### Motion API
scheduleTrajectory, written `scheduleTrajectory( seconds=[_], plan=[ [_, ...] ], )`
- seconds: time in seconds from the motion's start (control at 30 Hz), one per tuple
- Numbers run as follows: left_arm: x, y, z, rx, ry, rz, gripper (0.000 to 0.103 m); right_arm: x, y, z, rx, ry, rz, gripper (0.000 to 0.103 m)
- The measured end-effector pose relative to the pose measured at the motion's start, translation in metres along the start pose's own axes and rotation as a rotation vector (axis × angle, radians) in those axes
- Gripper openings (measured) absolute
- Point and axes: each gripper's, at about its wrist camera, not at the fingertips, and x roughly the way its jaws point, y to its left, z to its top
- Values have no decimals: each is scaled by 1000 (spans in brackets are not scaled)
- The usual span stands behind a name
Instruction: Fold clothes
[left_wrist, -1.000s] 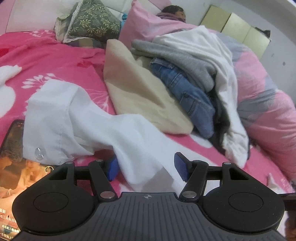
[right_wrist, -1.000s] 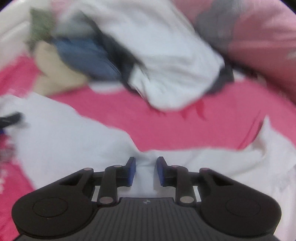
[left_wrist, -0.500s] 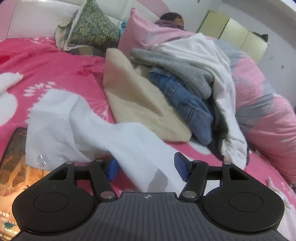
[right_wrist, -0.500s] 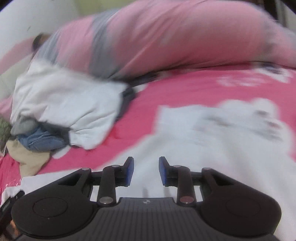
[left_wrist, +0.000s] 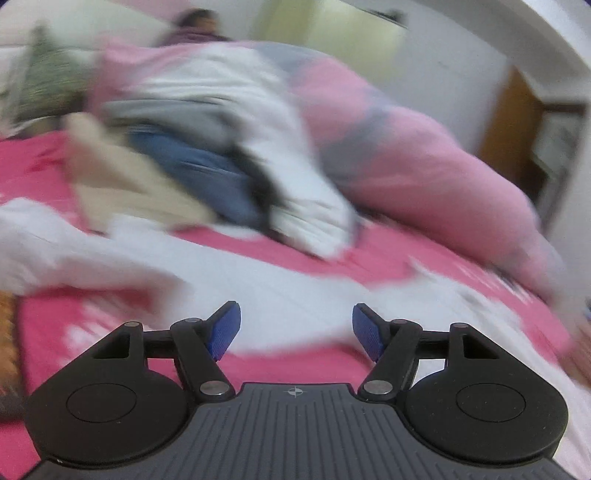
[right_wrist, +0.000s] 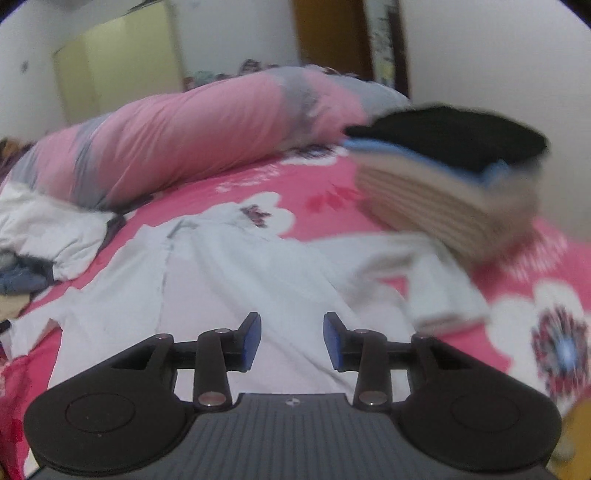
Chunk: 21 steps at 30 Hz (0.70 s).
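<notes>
Both grippers swung off the sleeve; left gripper (left_wrist: 295, 328) and right gripper (right_wrist: 291, 341) hover empty, jaws opening. White shirt (right_wrist: 236, 280) lies flat on the pink bedsheet (right_wrist: 325, 177), folded stack (right_wrist: 443, 184) at 2 o'clock. Judged repositioning between folds; next needs a grab at the sleeve (right_wrist: 436, 291) or hem.

The left claw (left_wrist: 296, 328), which a second ago had a fold of the white shirt (left_wrist: 280, 291) between its blue pads, now has nothing between them; its jaws are opening and the shirt lies flat on the pink bed (left_wrist: 303, 362) ahead of it. The right claw (right_wrist: 291, 341) has swung from the heap of unfolded clothes (right_wrist: 44, 236) round to the shirt's (right_wrist: 236, 280) far sleeve and a folded stack (right_wrist: 447, 184) beyond it. Its jaws, narrow a second ago, are opening with nothing between them.
</notes>
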Motion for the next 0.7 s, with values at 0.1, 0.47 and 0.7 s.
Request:
scheduleTrajectory(
  seconds=[0.1,0.47,0.7],
  plan=[
    [-20,-44,-19,100,55,-121,70,-7,-31,-15,82,-7,-3,41],
    [-59,-95,-57,183,183,-182,71,-25,-87,-63,223,-29,187,45],
    [-76,-68,-74,170,182,-18,71,10,55,-77,-166,107,580,45]
  ],
)
